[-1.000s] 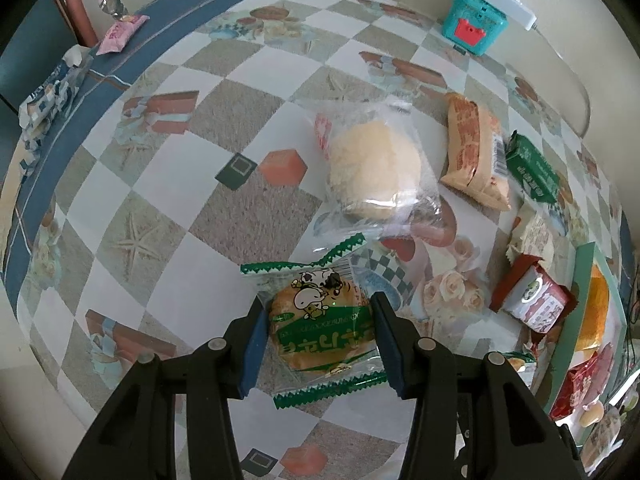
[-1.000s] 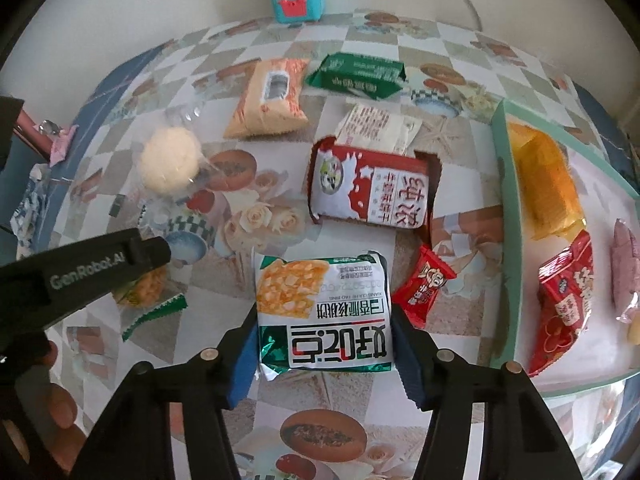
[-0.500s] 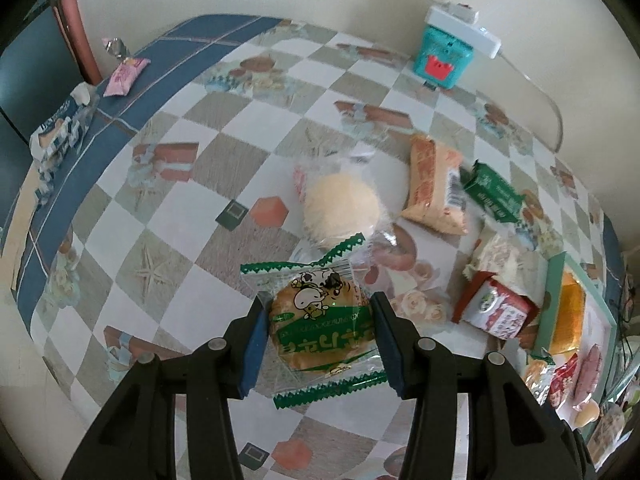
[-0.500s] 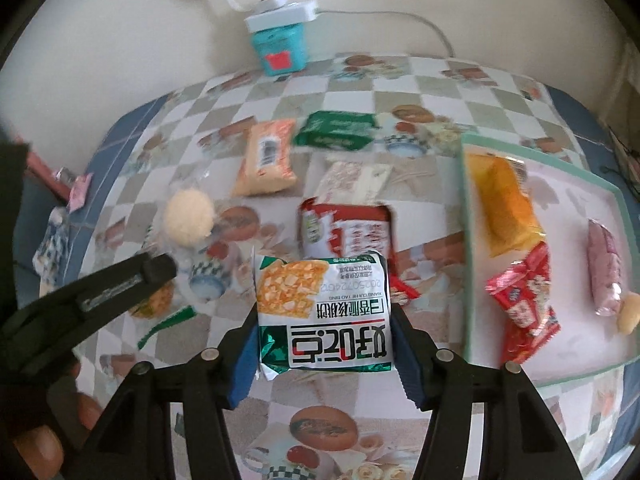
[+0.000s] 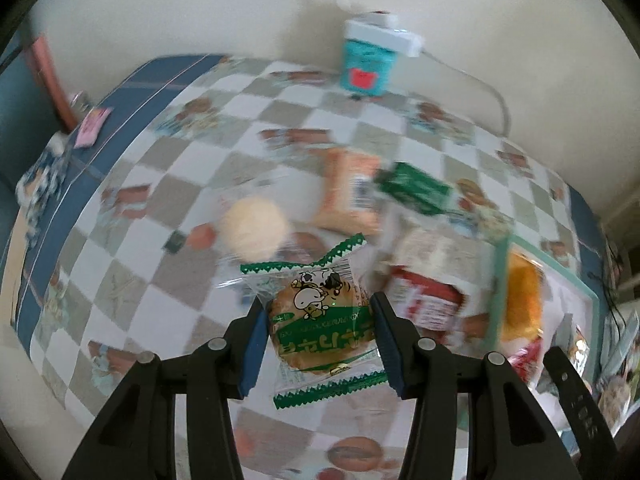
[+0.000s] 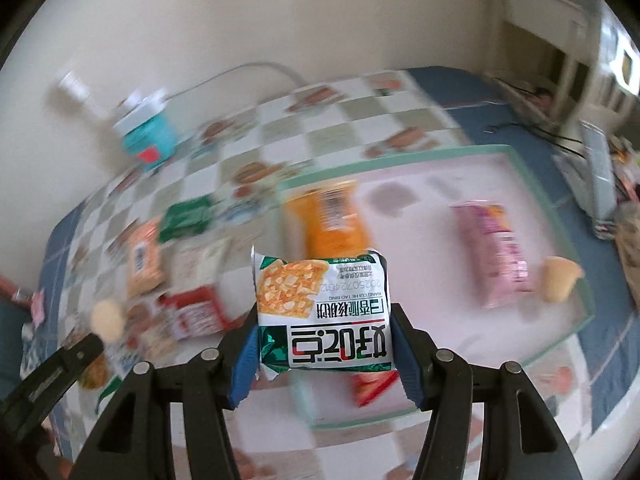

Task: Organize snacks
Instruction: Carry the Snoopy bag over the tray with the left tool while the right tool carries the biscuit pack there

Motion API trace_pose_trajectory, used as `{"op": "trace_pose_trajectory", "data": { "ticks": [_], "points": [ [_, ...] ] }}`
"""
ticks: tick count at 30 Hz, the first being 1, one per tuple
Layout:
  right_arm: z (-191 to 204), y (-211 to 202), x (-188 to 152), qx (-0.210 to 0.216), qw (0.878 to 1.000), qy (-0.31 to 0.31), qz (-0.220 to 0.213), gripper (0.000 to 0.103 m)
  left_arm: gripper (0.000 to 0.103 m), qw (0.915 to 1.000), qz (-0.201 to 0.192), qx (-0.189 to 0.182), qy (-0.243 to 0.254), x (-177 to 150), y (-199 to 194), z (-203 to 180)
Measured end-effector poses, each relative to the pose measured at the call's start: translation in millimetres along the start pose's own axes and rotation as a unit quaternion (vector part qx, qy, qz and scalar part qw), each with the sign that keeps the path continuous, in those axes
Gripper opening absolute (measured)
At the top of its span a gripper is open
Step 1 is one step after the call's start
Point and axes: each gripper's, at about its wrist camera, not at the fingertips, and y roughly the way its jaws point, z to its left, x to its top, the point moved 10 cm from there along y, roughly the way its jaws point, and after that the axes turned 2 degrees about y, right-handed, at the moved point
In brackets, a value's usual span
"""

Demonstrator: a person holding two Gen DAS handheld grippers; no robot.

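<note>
Both tongs carry a snack clear of the desk [image 5: 132,216]: the left tongs [image 5: 318,334] pinch a green-trimmed cake packet [image 5: 320,320], the right tongs [image 6: 324,344] clamp a white cracker pack [image 6: 324,312]. The cracker pack hangs over the tray [image 6: 400,154], probably for sorting with the snacks there.

Both held snacks have risen off the table [image 5: 132,240] toward the tray [image 6: 568,216].

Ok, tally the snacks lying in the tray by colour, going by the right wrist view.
orange pack: 1
pink pack: 1
pale yellow piece: 1
red pack, partly hidden: 1
Total: 4
</note>
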Motion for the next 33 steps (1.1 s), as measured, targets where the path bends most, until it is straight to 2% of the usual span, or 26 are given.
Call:
{"op": "trace_pose_trajectory", "data": {
  "ticks": [4,8,13,17,25,33],
  "points": [
    [-47,-2,16,-0.036,0.998,0.045,-0.014,0.062,0.051,0.9987,-0.016,-0.026,0.041,5,-12,-47],
    [-91,-4,30,-0.064,0.994,0.087,-0.027,0.062,0.051,0.9936,-0.035,-0.046,0.097,4,-20,-102],
    [-134,0,37,-0.092,0.987,0.127,-0.033,0.062,0.052,0.9842,-0.022,-0.061,0.165,-15,-7,-163],
    [-162,5,41,-0.118,0.981,0.150,-0.037,0.062,0.052,0.9774,-0.012,-0.080,0.195,-24,2,-200],
    [-199,7,51,-0.157,0.969,0.181,-0.059,0.062,0.052,0.9663,-0.020,-0.112,0.231,-30,10,-253],
    [-229,14,59,-0.178,0.958,0.214,-0.067,0.062,0.052,0.9608,-0.015,-0.131,0.243,-34,24,-276]
  ]
}}
